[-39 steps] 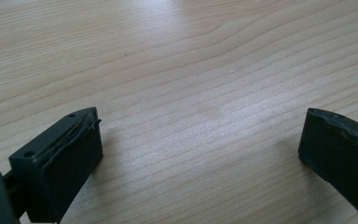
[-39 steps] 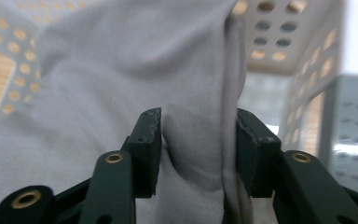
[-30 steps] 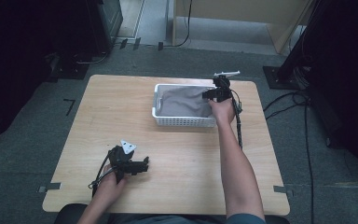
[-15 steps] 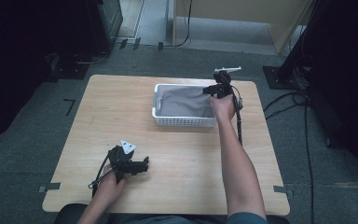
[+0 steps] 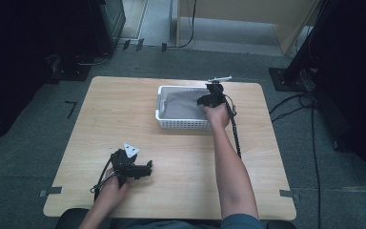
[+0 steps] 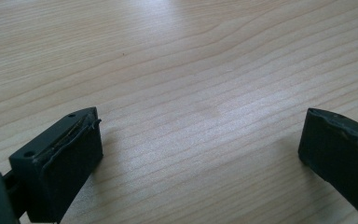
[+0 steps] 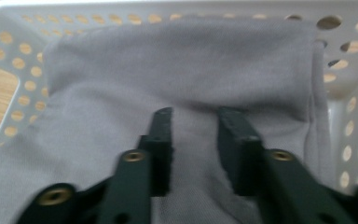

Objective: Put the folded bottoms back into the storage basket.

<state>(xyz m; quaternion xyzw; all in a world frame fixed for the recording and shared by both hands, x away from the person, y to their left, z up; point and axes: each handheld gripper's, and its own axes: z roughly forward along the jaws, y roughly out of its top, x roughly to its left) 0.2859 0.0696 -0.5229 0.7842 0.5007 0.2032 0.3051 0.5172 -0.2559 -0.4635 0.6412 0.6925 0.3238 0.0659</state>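
Note:
A white perforated basket (image 5: 158, 114) stands on the wooden table (image 5: 124, 109), with a grey cloth (image 5: 183, 106) lying inside it. My right gripper (image 5: 205, 101) reaches into the basket's right end. In the right gripper view its jaws (image 7: 193, 114) sit low over the grey cloth (image 7: 186, 65); they have just been opening, and a strip of cloth lies in the gap without the pads pressing on it. My left gripper (image 5: 147, 168) rests near the table's front left. Its jaws (image 6: 200, 140) stand wide apart with only bare wood between them.
The basket's white wall (image 7: 349, 116) rises close on the right of the right gripper's jaws. A black cable (image 5: 236, 133) trails from the right gripper along the forearm. Dark stands and cables sit on the floor to the table's right.
The right hand has dropped from above the basket's right rim down into the basket onto the cloth. The left gripper has not moved.

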